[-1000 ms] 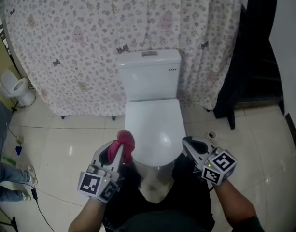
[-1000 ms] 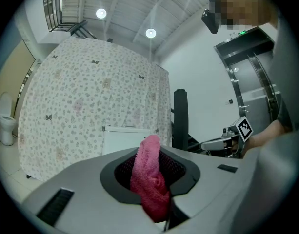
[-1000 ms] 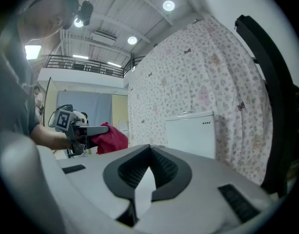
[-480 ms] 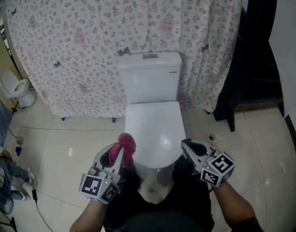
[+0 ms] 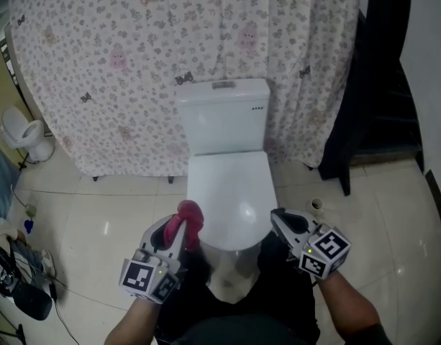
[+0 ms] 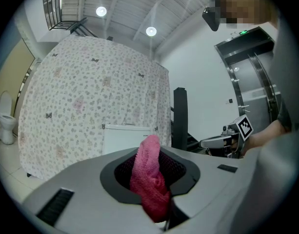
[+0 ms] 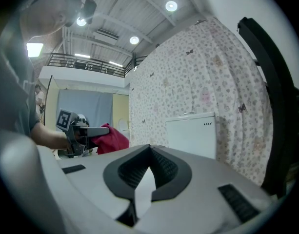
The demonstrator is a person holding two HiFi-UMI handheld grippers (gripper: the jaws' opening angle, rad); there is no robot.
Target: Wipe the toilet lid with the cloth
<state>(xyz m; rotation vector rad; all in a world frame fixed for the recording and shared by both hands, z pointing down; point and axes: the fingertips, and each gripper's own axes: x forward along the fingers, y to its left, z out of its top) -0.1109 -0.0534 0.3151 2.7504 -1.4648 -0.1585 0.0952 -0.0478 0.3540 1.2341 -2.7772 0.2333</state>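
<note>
Two grippers hover near the toilet lid (image 5: 229, 189) — left gripper (image 5: 177, 228) clamped on the pink cloth (image 5: 190, 214) at the lid's near-left edge, right gripper (image 5: 281, 220) closed, empty. Cloth looks bunched, perhaps thinly pinched — pressing could pull it free.

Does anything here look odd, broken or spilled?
Nothing is spilled or broken. Oddest is the setting: the toilet, lid shut, stands before a flowered curtain under a high hall ceiling, and a second small toilet sits on the floor at far left.
</note>
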